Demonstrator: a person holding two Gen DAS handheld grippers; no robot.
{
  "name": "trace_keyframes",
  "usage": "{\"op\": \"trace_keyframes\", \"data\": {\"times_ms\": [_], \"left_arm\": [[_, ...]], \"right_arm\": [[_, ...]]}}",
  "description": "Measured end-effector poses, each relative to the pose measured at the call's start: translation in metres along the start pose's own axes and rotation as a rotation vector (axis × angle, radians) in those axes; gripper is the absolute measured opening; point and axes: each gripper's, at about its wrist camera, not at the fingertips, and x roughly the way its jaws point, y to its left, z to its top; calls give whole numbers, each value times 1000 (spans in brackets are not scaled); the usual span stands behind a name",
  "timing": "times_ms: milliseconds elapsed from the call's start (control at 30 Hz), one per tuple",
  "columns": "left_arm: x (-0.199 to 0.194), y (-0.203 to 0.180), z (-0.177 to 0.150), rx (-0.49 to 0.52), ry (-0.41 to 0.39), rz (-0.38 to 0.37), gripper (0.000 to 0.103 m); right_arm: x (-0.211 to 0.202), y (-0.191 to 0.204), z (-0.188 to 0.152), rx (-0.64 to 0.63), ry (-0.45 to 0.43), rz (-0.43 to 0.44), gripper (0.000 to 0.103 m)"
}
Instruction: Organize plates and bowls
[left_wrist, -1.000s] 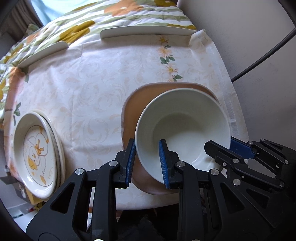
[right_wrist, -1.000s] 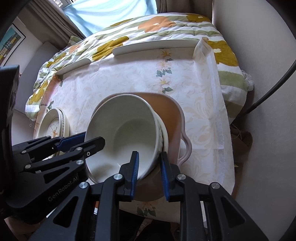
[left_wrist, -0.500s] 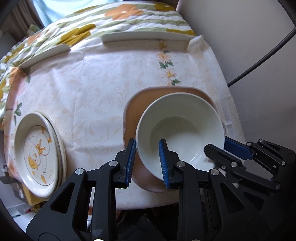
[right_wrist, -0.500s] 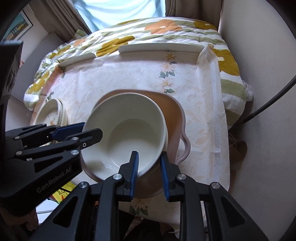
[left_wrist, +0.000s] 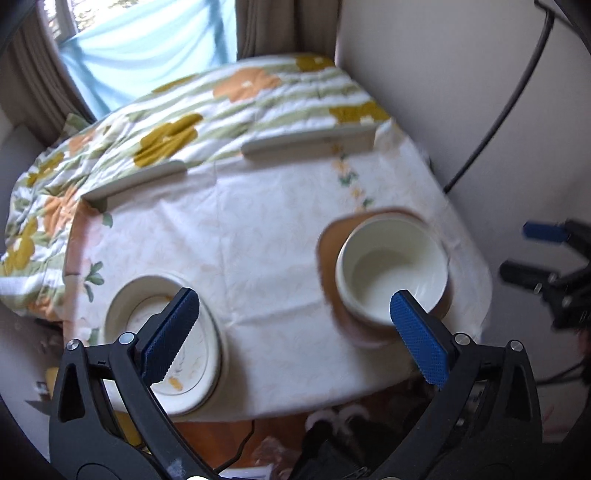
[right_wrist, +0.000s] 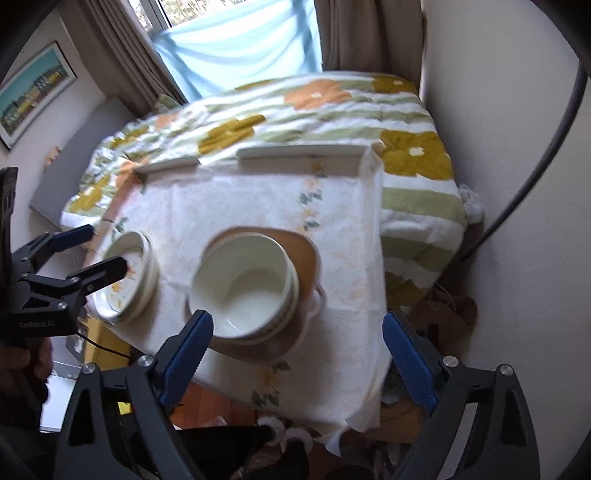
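A white bowl (left_wrist: 391, 269) sits in a brown handled tray (left_wrist: 327, 251) at the right of the table; in the right wrist view this bowl (right_wrist: 243, 288) is nested in another bowl on the tray (right_wrist: 308, 254). A stack of patterned plates (left_wrist: 195, 354) (right_wrist: 129, 280) lies at the left. My left gripper (left_wrist: 295, 336) (right_wrist: 99, 249) hangs above the table, jaws opening wide, with nothing between them. My right gripper (right_wrist: 297, 354) (left_wrist: 528, 253) is above the bowl's near side, its jaws also opening, pads clear of the rim.
A pale floral cloth covers the table (left_wrist: 258, 240), which has raised rails (right_wrist: 299, 153) along its far edge. A flowered bedspread (right_wrist: 332, 110) lies beyond. A wall and a black cable (left_wrist: 491, 125) stand close on the right. Clutter sits on the floor below the near edge.
Both grippers were shut on the bowl's near rim. They have let go, spread wide and risen away from the table. The bowl stays in the tray.
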Motion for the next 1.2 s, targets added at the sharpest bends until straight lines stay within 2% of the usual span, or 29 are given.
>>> {"op": "trace_keyframes", "data": {"times_ms": [67,167,300,467,533,633,700,833,900,933,1000,1133,1200], "left_arm": [[13,7,-6,16,60,-33,103],[38,13,-11,32,151,-60,103],[67,9,-14,57,234,-110,100],[95,-1,-12,87,310,-124,89],[105,-5,-11,97,336,-117,86],[117,-11,-9,100,364,-128,79],[125,-14,-8,98,382,-131,72],[142,-22,-11,95,415,-151,59],[149,-27,-12,94,424,-167,47],[151,-29,-13,98,423,-171,45],[153,-31,-14,101,399,-192,35],[159,-38,-17,118,372,-200,26],[156,-44,-18,146,350,-205,15]], "right_arm": [[6,-2,0,13,31,-51,91],[23,-4,0,17,92,-58,91],[53,-5,-3,2,185,-99,91],[76,-5,-6,1,232,-92,78],[82,-5,-4,-5,246,-78,65],[92,-3,2,-39,269,-59,60],[103,1,4,-74,298,-55,52],[121,6,2,-127,324,7,36],[129,10,0,-163,324,15,32],[131,11,0,-181,317,13,31],[134,12,-1,-194,296,41,25],[142,16,-5,-233,271,78,18],[143,18,-8,-249,253,76,18]]}}
